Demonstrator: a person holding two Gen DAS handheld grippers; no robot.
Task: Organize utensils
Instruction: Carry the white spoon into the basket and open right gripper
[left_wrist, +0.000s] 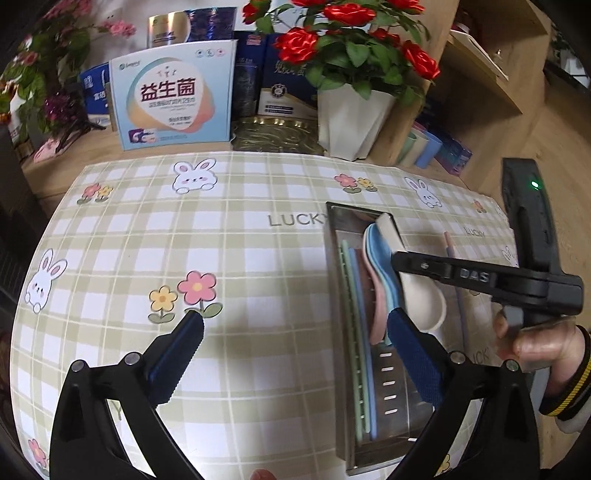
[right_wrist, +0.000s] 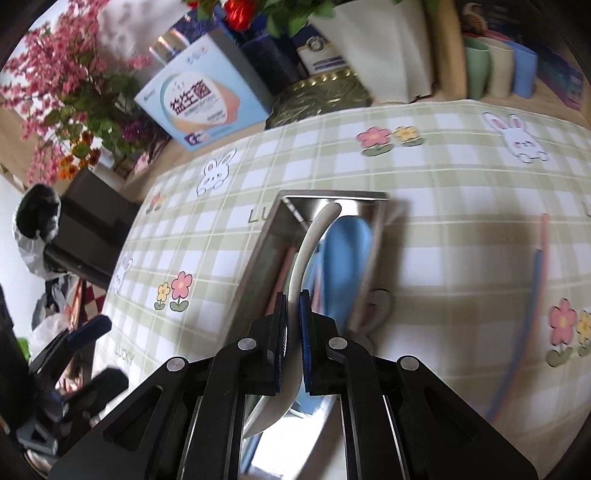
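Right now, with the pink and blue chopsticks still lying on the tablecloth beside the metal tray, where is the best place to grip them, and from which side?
Probably mid-length on the chopsticks, from above, closing across their width: they lie flat, thin, side by side.

One metal tray (left_wrist: 334, 295), three spoons (left_wrist: 380, 258), three cups (right_wrist: 498, 68), two grippers (right_wrist: 293, 332).

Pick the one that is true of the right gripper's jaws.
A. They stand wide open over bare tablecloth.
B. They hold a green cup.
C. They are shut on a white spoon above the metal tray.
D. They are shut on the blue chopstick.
C: the right gripper has its jaws clamped on the white spoon, whose handle reaches over the metal tray.
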